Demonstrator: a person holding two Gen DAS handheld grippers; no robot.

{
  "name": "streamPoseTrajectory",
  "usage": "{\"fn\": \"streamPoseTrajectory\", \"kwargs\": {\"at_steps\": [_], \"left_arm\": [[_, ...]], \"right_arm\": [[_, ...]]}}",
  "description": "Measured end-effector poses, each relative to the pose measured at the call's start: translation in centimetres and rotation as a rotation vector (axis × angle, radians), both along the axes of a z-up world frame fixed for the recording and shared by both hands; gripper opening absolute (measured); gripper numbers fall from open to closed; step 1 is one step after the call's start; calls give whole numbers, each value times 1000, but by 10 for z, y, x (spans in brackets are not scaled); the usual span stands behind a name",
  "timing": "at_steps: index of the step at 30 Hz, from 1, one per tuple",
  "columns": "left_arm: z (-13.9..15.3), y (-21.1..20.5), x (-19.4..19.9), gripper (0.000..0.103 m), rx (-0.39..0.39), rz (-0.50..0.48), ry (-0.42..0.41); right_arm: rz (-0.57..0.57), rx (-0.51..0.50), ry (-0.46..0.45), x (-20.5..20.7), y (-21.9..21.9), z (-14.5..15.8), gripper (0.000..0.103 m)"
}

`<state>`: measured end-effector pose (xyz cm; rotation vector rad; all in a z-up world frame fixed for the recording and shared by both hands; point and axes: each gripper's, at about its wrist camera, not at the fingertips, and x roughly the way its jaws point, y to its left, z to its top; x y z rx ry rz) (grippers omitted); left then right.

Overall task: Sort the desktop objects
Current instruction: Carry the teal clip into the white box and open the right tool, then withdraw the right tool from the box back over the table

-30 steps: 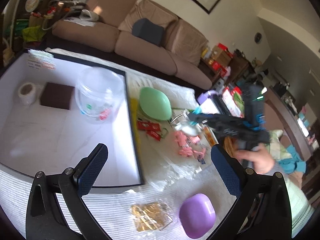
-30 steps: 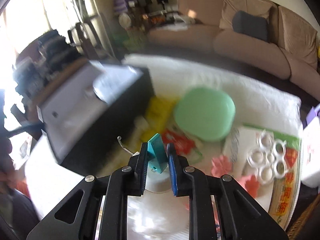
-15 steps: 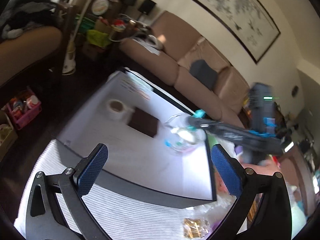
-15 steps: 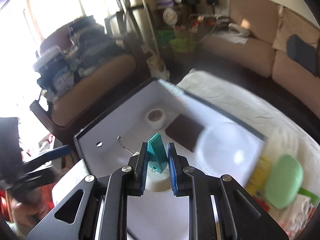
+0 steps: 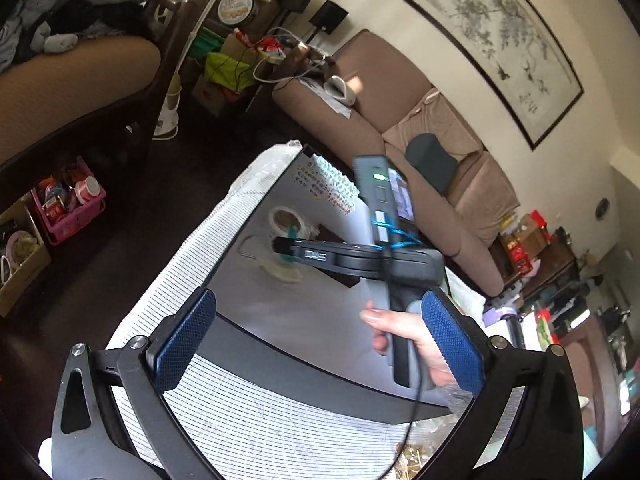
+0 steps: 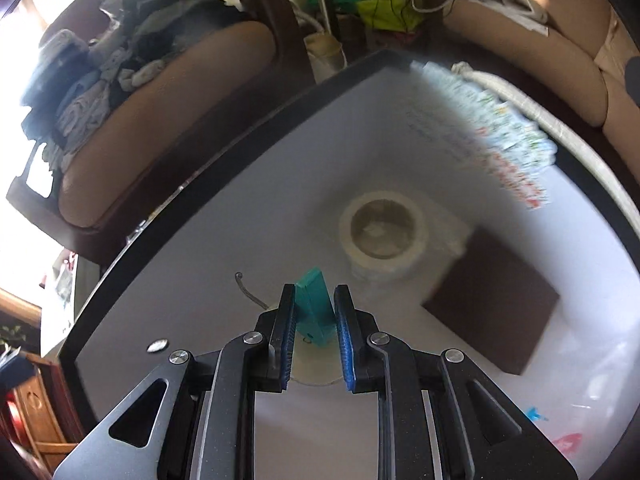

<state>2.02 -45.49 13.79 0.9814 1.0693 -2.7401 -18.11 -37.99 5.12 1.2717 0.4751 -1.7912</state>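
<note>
- Living room clutter all round: brown sofa [image 5: 404, 120] at the back, striped cloth [image 5: 224, 412] over the table, big white tray [image 6: 208, 280] with a dark rim sitting on it.
- Right gripper [image 6: 314, 344] is clenched on a teal clip [image 6: 314, 308]; pads press it from both sides. A pale round piece with a thin wire hook hangs from the clip. Probably a hook or tape dispenser part; blur makes it hard to call.
- From the left wrist view the right gripper [image 5: 288, 246] hangs low over the tray floor, near the tape roll [image 5: 286, 220]. Can't tell if the hanging piece touches the floor yet.
- Left gripper [image 5: 316, 344] is empty, jaws spread wide, sitting over the near rim of the tray.
- Already in the tray: tape roll [image 6: 382, 232], dark brown square block [image 6: 492, 312] just beside it, a small silver disc [image 6: 157, 346] near the left wall, and a fan of printed strips [image 6: 492, 120] at the far corner.
- Progress judgement: partway. Several items are sorted in, and this clip is at the drop point but not let go.
- Left to do: set the clip down in the open patch short of the tape roll, release, then fetch more. A gold packet [image 5: 408, 460] lies on the cloth outside the tray, so more items look unsorted.
</note>
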Motion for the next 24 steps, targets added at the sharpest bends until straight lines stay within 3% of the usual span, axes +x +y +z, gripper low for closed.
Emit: {"fn": "streamPoseTrajectory", "kwargs": {"at_steps": [4,7,9,12,14,15,16,19,24], "left_arm": [[1,3,-1,103,8,-14,2],[1,-1,3,103,17,2,12],[-2,-6,5,103,32,20,10],[-5,-13,8,103,62,39,15],[-5,-14,9,103,68,47,20],[-5,-14,9,103,65,47,20],[-6,-15,8,103,63,45,20],[-7,-14,6,103,60,34,16],[-8,-12,4,103,56,25,10]], "right_arm": [[61,94,22,8,-6,-14,25],[75,50,-14,10,5,-7,44],[59,-24,-35,7,18,5,44],[-2,-112,-56,-2,38,20,44],[-44,-142,-92,-10,48,23,39],[-47,-129,-115,-12,49,20,27],[-34,-96,-114,-12,48,16,23],[6,-10,-75,-3,40,4,23],[0,1,-91,-8,25,-5,20]]}}
